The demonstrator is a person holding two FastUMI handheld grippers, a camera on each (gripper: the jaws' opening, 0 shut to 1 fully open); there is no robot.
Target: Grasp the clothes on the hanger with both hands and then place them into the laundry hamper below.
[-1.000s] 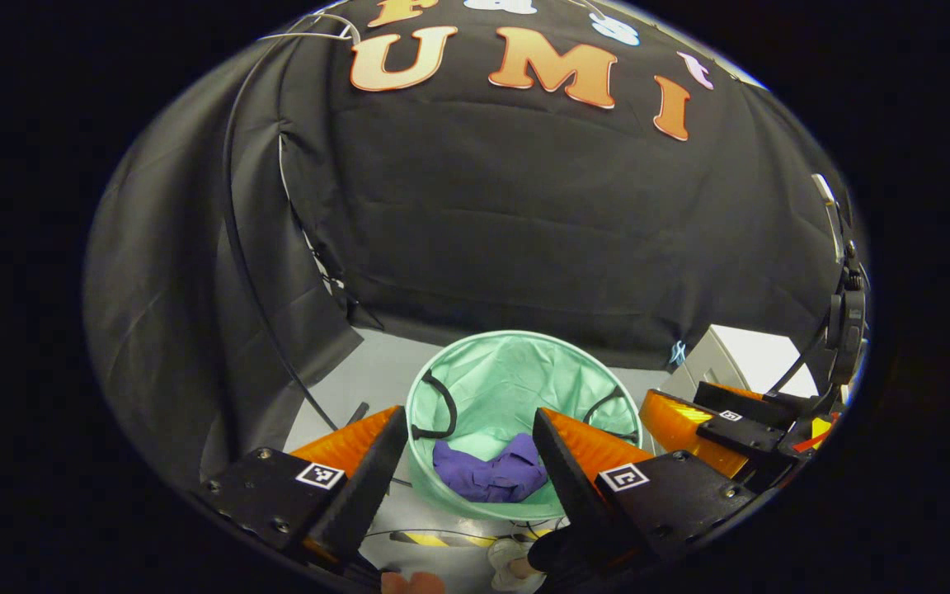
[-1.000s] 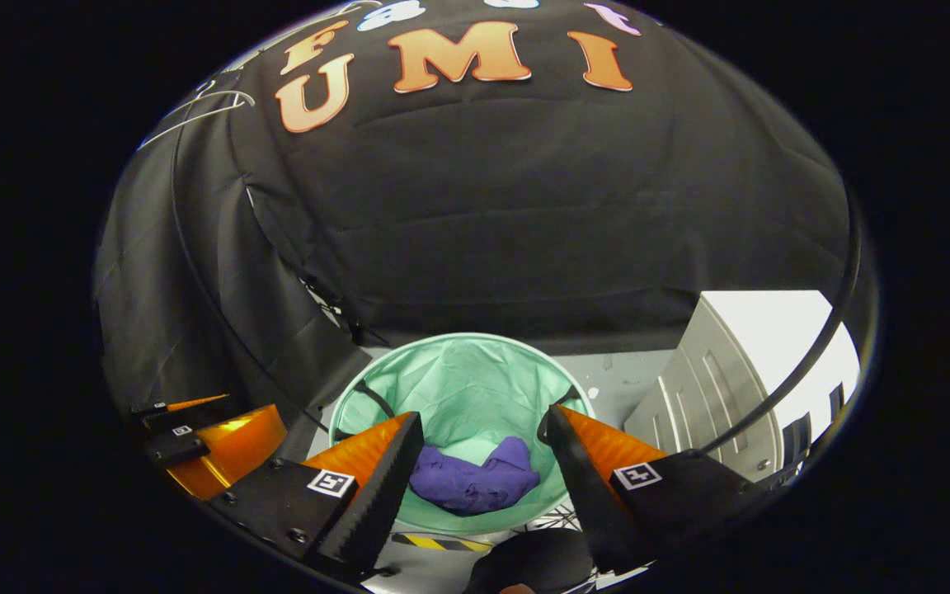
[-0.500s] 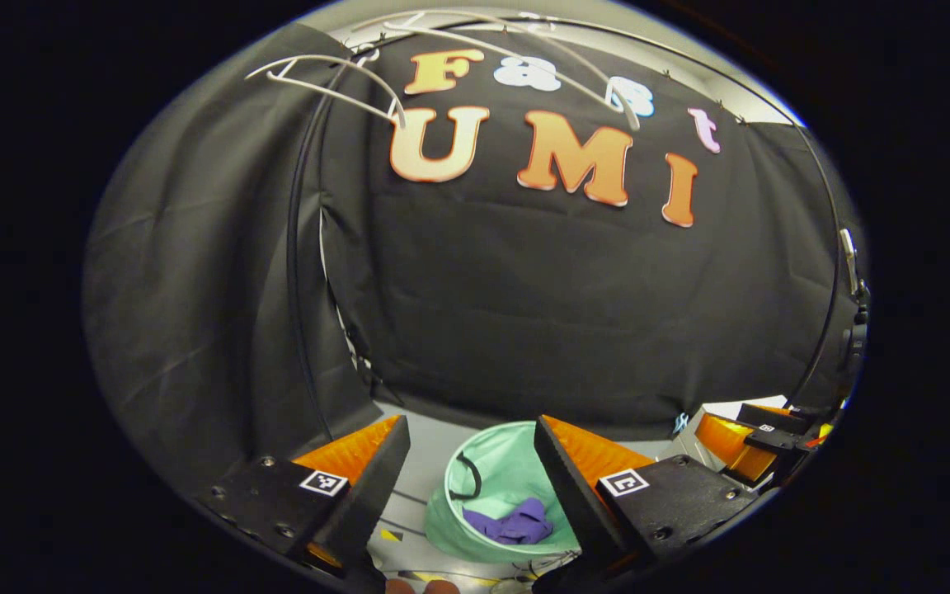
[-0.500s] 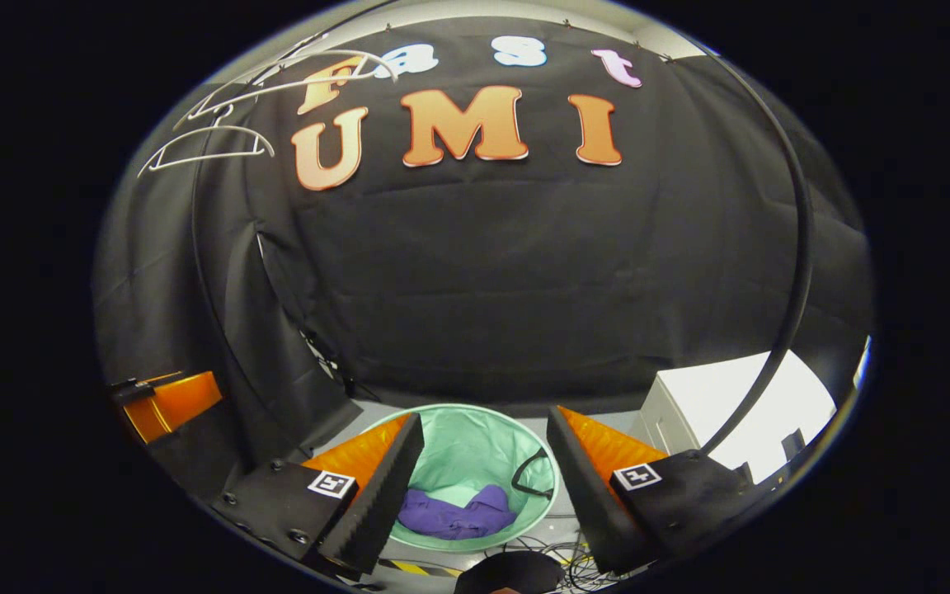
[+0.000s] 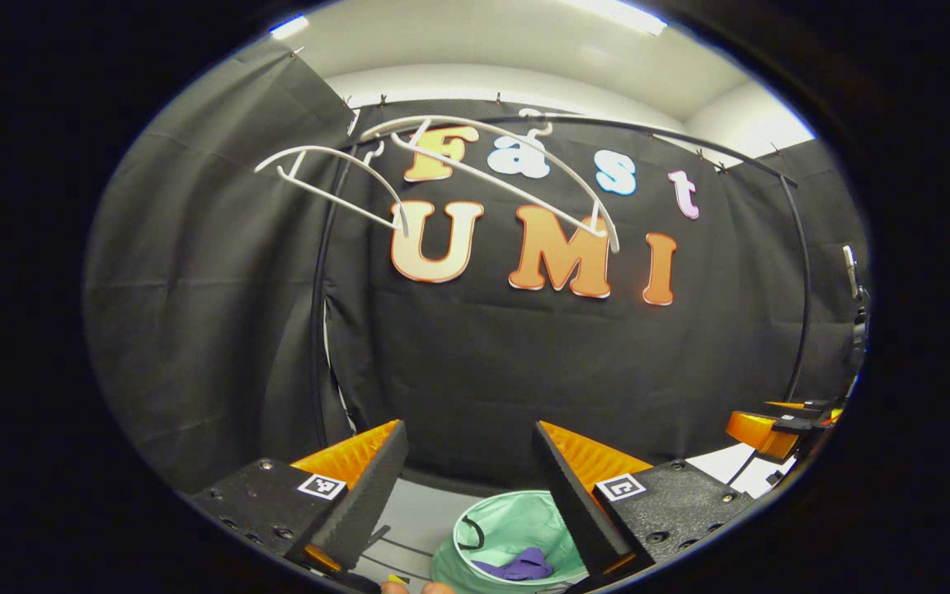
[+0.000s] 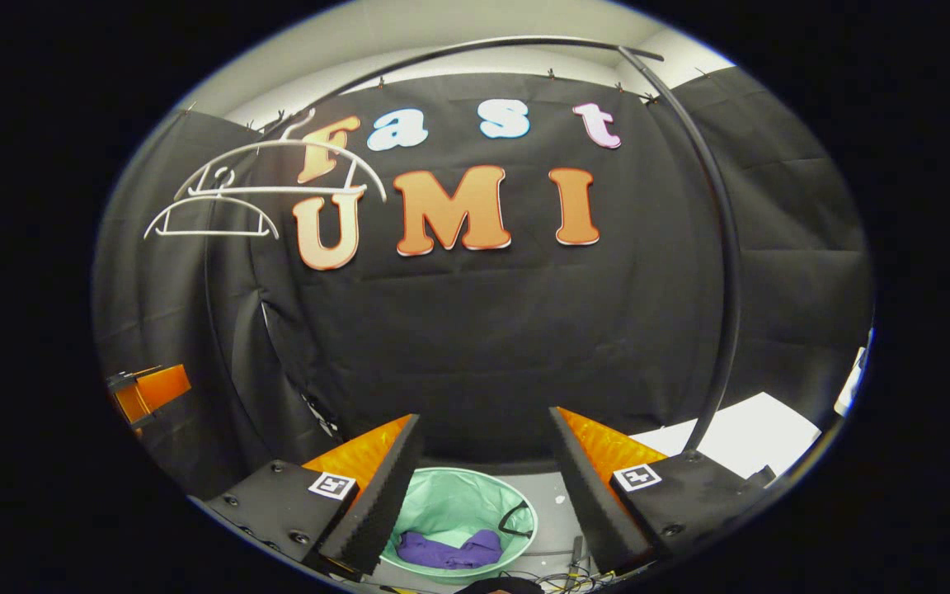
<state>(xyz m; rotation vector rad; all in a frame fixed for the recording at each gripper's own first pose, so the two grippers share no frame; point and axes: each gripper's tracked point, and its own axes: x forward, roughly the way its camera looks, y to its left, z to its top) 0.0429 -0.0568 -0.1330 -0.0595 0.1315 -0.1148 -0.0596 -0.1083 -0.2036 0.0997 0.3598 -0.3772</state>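
A crumpled purple garment (image 5: 522,566) (image 6: 450,550) lies inside the mint-green laundry hamper (image 5: 498,529) (image 6: 458,503) on the floor, low in both views. Two bare white hangers (image 5: 491,169) (image 6: 269,173) hang from the black rail high on the left. My left gripper (image 5: 467,478) is open and holds nothing, well above the hamper. My right gripper (image 6: 483,470) is likewise open with nothing between its fingers. The right gripper (image 5: 768,425) also appears at the right edge of the left gripper view, and the left gripper (image 6: 149,392) at the left edge of the right gripper view.
A curved black rail (image 6: 714,247) arches over the booth and comes down at the right. A white box-like unit (image 6: 739,429) stands to the right of the hamper. Cables (image 6: 557,577) lie on the grey floor near the hamper.
Both grippers have risen and tilted up away from the hamper, which now sits small and low in each view. The hangers have come into sight. Both grippers stayed open; the garment stayed in the hamper.
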